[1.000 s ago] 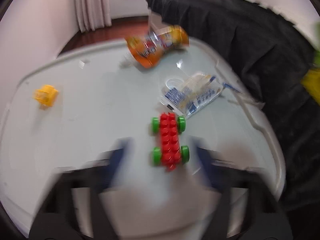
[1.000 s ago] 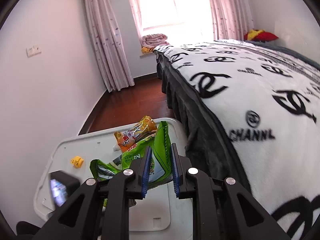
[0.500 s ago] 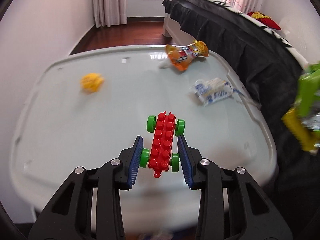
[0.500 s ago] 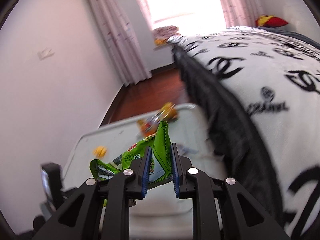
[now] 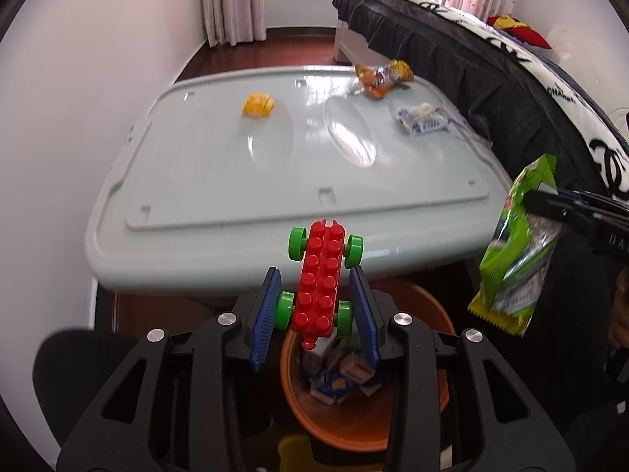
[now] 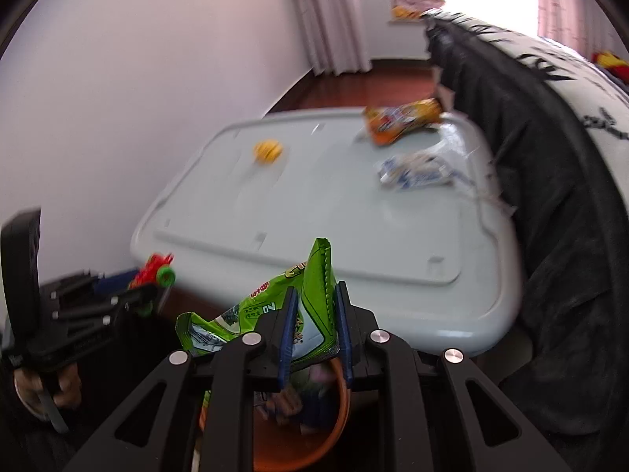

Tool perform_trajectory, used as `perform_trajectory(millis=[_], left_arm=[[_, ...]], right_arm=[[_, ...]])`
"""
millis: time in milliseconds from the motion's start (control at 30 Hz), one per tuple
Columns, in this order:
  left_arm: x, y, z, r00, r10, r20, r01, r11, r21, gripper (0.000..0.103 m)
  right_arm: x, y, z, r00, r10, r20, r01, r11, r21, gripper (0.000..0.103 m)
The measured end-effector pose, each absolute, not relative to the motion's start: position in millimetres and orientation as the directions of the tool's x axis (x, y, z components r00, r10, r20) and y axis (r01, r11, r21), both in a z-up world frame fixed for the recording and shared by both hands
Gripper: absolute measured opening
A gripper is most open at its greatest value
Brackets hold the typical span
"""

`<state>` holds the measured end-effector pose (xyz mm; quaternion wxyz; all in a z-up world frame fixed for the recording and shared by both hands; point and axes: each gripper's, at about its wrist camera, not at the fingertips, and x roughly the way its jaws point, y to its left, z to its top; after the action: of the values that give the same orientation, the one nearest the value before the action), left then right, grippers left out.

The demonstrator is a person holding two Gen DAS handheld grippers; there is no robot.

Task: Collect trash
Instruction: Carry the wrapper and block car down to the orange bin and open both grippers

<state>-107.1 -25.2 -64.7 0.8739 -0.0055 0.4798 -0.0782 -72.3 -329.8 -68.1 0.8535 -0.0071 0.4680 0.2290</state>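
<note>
Two grippers hung over an orange bin [image 5: 365,424]: the left gripper [image 5: 316,306] clamped a red toy car [image 5: 320,279], the right gripper [image 6: 314,326] pinched a green wrapper [image 6: 310,299]. An orange wrapper [image 5: 383,74] and a blue-white wrapper [image 5: 422,118] lay near the far right corner of the grey lid [image 5: 220,165].

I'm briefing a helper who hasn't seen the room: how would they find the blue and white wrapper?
Start at the pale grey lid beside the dark-skirted bed. Near its bed-side edge lies the blue and white wrapper: crumpled, partly clear, just nearer than the orange snack bag and across from the small yellow toy.
</note>
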Motion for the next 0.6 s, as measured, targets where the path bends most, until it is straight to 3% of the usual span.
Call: perform_trajectory(millis=[600], left_arm=[[-135.7,-30.9,-140.4,0.294,-0.177,-0.939,0.135,0.981,-0.142,0.036]], right_arm=[[-115.8,-284.1,-127.6,0.222,0.320,-0.921,-0.561,0.814,0.148,0.020]])
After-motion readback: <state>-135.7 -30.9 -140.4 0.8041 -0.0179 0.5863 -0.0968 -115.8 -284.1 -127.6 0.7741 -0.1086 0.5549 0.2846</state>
